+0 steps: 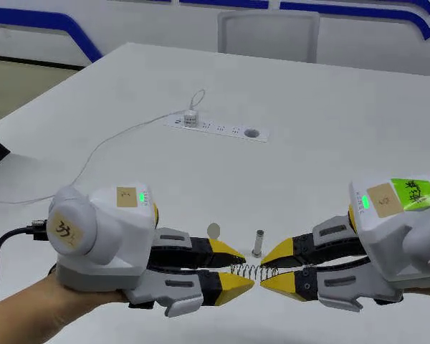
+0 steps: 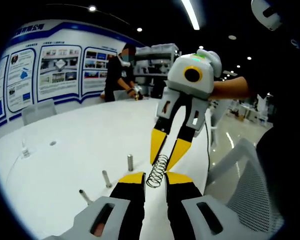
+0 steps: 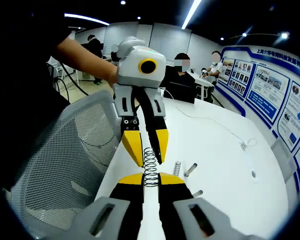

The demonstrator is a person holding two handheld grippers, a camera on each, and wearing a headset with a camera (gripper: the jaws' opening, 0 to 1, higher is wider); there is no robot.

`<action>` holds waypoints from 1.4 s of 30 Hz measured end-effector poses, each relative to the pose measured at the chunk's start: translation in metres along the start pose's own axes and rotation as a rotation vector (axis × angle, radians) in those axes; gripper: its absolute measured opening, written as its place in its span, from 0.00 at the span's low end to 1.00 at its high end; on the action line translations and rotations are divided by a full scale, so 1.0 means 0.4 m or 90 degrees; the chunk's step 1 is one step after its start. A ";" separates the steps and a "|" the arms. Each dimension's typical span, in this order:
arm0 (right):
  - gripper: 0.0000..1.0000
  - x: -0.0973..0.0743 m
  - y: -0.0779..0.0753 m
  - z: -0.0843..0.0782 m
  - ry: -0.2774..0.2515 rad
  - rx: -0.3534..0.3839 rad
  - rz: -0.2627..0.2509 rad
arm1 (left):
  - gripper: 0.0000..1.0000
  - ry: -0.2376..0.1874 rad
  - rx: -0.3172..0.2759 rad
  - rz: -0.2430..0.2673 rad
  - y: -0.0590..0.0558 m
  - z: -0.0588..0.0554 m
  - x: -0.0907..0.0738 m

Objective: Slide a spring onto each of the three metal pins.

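left tongs (image 1: 248,269) and right tongs (image 1: 262,271) tip to tip, each nipped on an end of one spring (image 1: 254,271) (above the counter (image 1: 308,179)). pin (image 1: 258,242) upright just on the far side.

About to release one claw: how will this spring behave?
The spring looks short, with thin open coils, so probably light and bendy. Held end to end between left claw and right claw, it may flick off if squeezed. Round, so likely rolls.
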State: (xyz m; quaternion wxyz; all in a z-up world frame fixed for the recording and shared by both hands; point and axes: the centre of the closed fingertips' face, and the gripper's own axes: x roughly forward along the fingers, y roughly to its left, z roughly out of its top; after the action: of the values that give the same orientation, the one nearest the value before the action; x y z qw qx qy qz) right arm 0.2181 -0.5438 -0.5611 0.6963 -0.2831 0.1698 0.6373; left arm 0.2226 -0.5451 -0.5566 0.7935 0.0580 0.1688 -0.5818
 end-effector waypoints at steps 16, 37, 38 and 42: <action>0.12 -0.010 -0.007 0.006 -0.007 -0.031 -0.002 | 0.10 -0.009 0.106 -0.002 -0.013 0.013 -0.004; 0.11 -0.025 0.001 0.004 -0.038 0.032 0.021 | 0.10 -0.003 0.133 -0.022 -0.029 0.017 0.000; 0.11 -0.025 0.001 0.005 -0.039 0.033 0.021 | 0.10 -0.003 0.134 -0.022 -0.030 0.016 0.000; 0.11 -0.031 0.002 0.020 -0.053 0.038 0.024 | 0.10 -0.003 0.134 -0.021 -0.028 0.017 -0.001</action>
State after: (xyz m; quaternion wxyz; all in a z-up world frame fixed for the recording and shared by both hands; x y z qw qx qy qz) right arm 0.2148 -0.5488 -0.5477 0.6985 -0.2324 0.1648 0.6565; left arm 0.2133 -0.5503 -0.5490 0.7739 0.1366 0.1058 -0.6093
